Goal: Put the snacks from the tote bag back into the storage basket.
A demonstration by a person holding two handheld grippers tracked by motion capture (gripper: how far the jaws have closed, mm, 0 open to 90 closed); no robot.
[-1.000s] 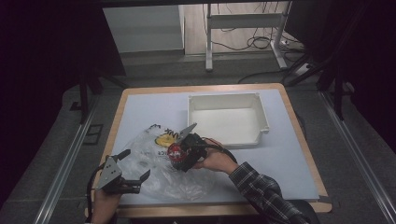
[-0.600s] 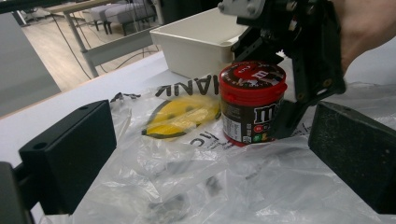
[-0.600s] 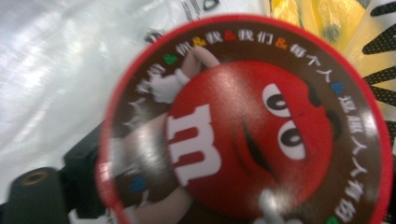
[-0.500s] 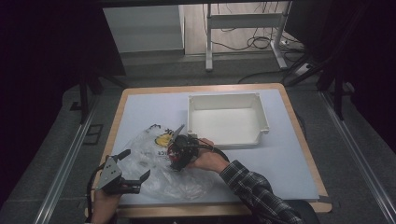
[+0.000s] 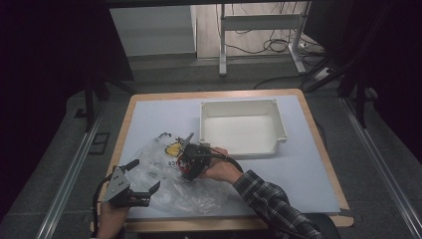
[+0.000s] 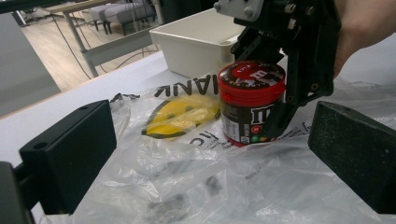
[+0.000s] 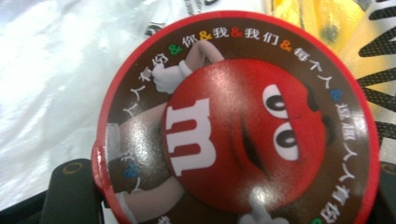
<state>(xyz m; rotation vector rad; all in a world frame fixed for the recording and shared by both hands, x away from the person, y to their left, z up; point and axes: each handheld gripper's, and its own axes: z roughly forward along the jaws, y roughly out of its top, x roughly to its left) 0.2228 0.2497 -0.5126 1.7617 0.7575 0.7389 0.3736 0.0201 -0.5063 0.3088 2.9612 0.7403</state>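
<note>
Grasp step: right gripper (image 6: 261, 109) has just been closing, now clamped on red-lidded round candy tub (image 6: 251, 102) standing on clear plastic bag (image 5: 164, 174). Left gripper (image 5: 142, 180) jaws apart, near left. Next, probably: lift tub straight up, clear of the film.

Jars: one, a red-lidded candy jar (image 6: 252, 102), upper centre of the left gripper view; its lid fills the right gripper view.
Bags: one clear plastic bag (image 5: 199, 194), lower centre of the high view, with one yellow print (image 6: 180, 116) on it.
Bins: one white bin (image 5: 241, 127), centre of the high view.
Tables: one (image 5: 308, 164).
Grippers: two, the left gripper (image 5: 130, 185) at lower left, the right gripper (image 5: 191, 162) at centre.
Hands: two, one behind each gripper.
</note>
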